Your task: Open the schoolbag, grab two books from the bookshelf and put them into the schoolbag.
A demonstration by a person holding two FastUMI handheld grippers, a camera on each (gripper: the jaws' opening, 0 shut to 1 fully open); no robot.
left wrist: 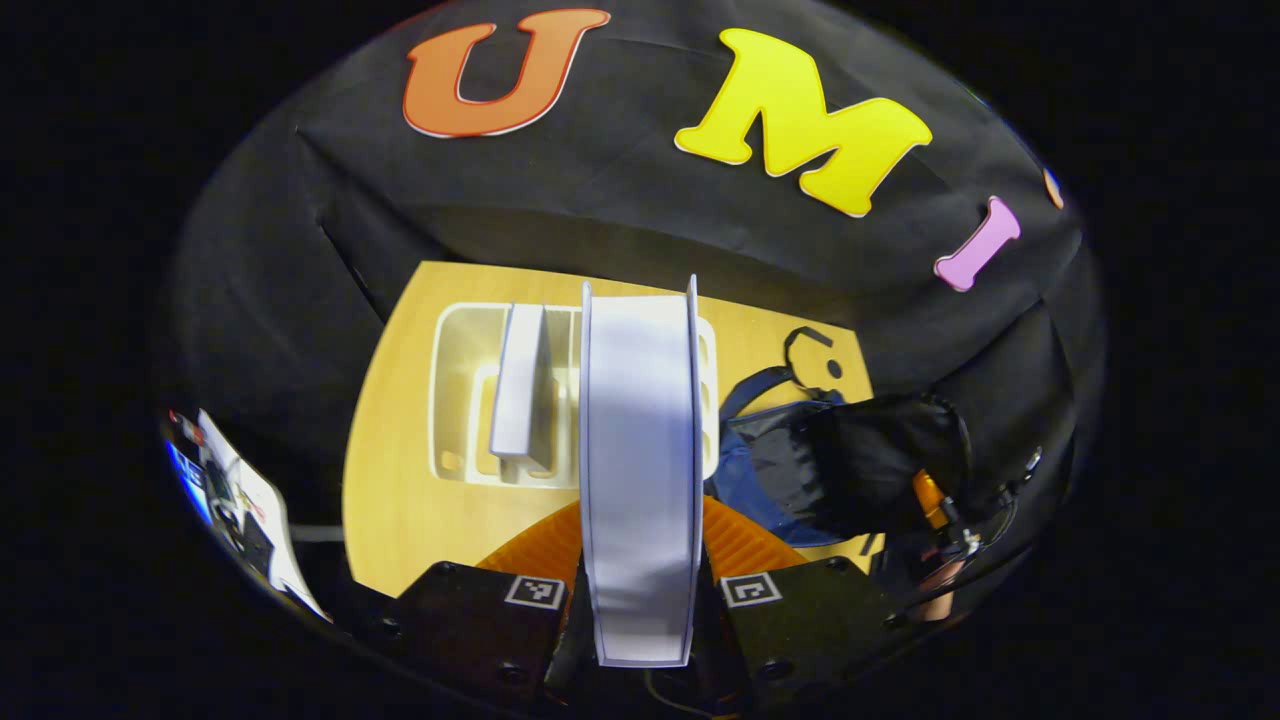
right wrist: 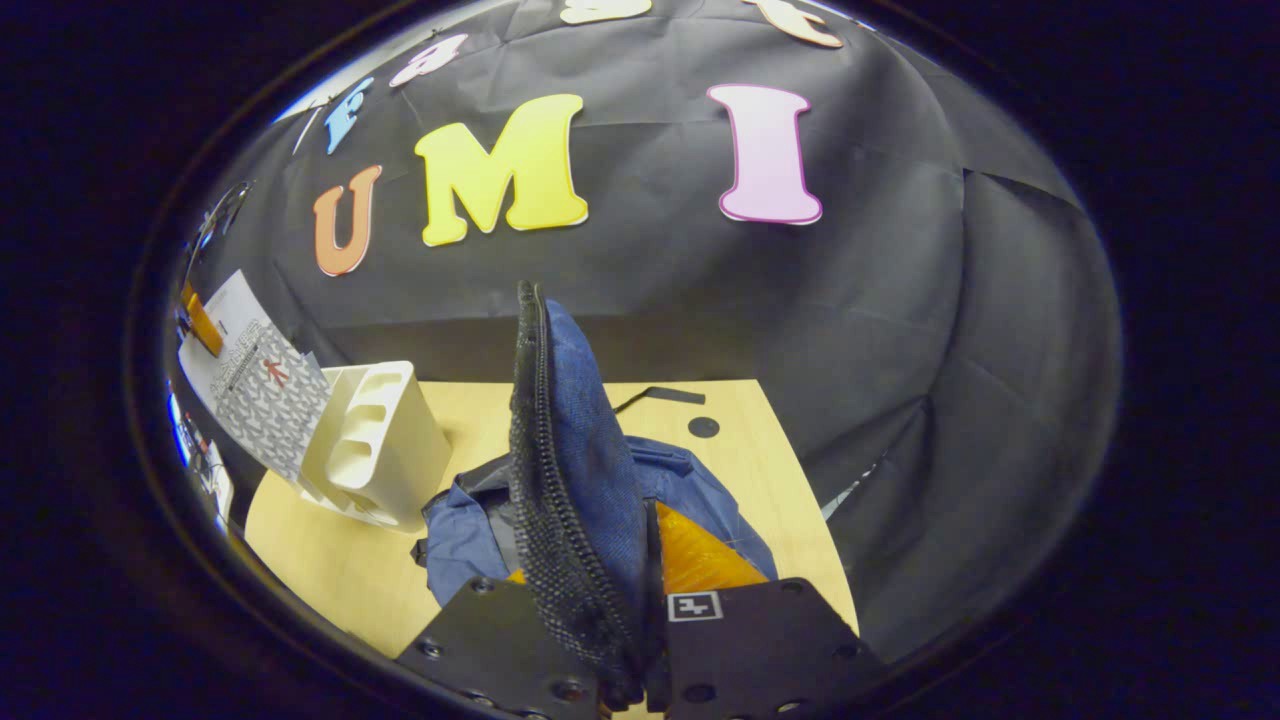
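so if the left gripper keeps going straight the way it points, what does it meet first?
Likely the white bookshelf on the table: the book the left gripper holds points at its right end. Depth is unclear; it may pass above.

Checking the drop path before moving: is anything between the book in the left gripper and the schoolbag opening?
Nothing visible blocks it. The left gripper holds the book above the table; the right gripper holds the schoolbag flap up.
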